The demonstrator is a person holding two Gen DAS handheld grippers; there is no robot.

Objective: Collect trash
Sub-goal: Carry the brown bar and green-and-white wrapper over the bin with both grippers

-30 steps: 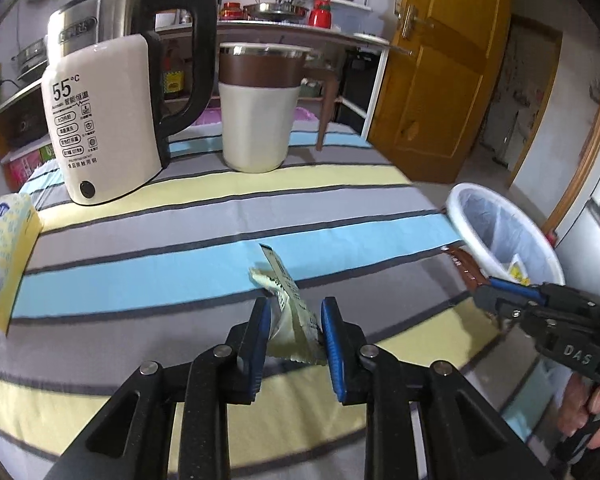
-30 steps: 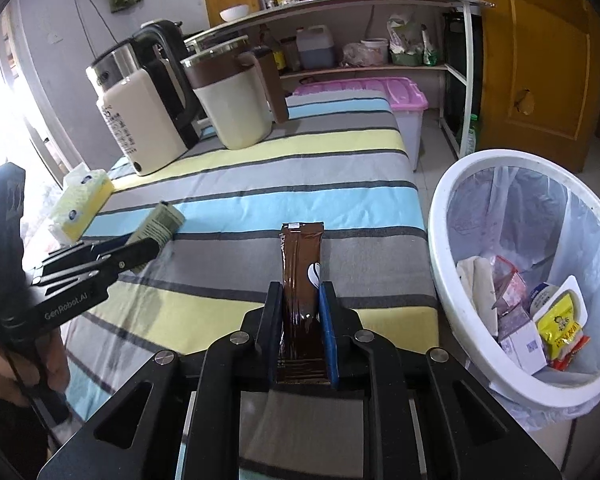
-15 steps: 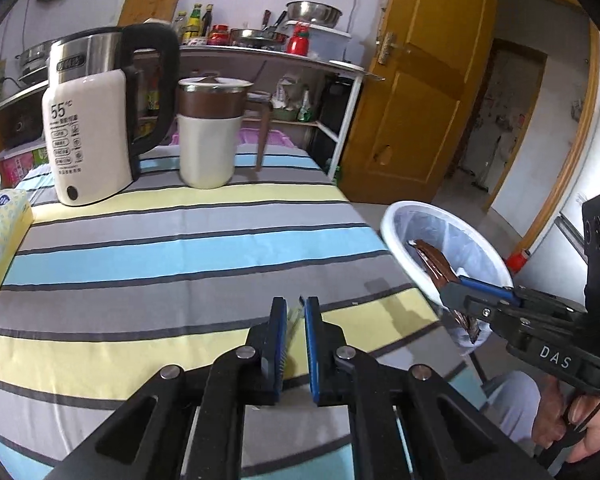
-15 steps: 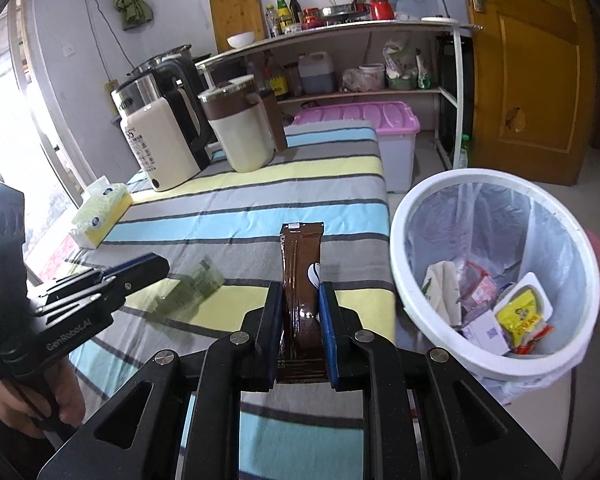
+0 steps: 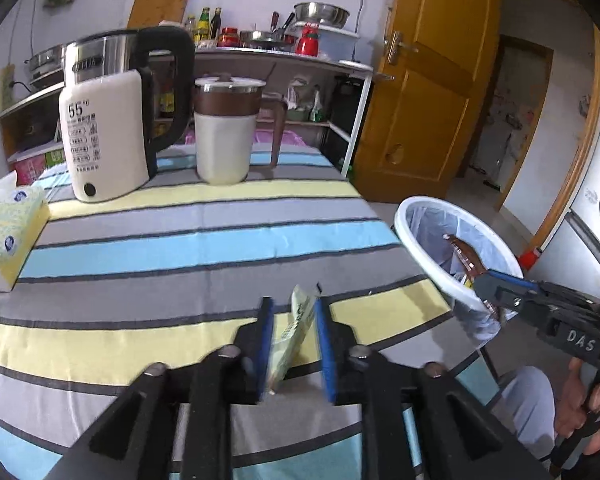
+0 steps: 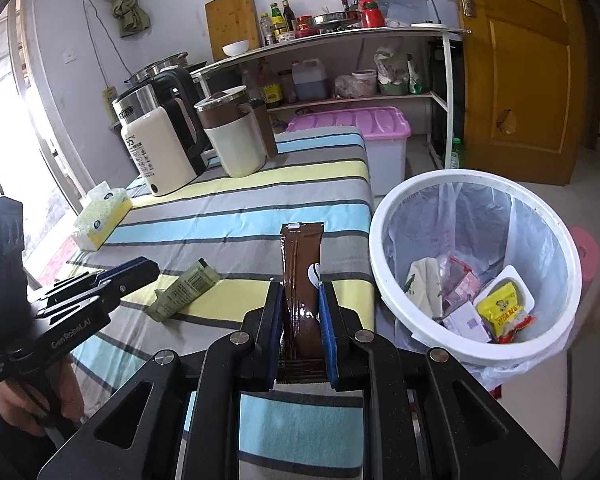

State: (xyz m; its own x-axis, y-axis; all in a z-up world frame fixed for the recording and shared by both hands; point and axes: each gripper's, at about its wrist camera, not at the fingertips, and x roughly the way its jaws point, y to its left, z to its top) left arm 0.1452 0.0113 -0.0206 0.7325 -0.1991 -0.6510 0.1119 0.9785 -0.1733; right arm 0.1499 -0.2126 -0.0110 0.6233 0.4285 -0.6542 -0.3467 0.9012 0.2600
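Observation:
My right gripper (image 6: 299,304) is shut on a brown wrapper (image 6: 302,264) and holds it near the table's right edge, left of the white trash bin (image 6: 384,280). In the left wrist view the right gripper (image 5: 484,284) holds the wrapper (image 5: 466,254) over the bin (image 5: 428,264). My left gripper (image 5: 293,314) has its jaws apart with a green sachet (image 5: 296,332) loose between them. In the right wrist view the sachet (image 6: 188,290) lies on the striped cloth beyond the left gripper (image 6: 140,276).
A white kettle (image 5: 104,136), a cream jug (image 5: 224,128) and a yellow tissue box (image 5: 8,236) stand on the striped table (image 5: 180,240). The bin holds several wrappers. A pink-lidded box (image 6: 352,128), shelves and a wooden door (image 6: 520,72) are behind.
My left gripper opened and the green sachet now rests on the cloth. My right gripper moved with the brown wrapper closer to the bin.

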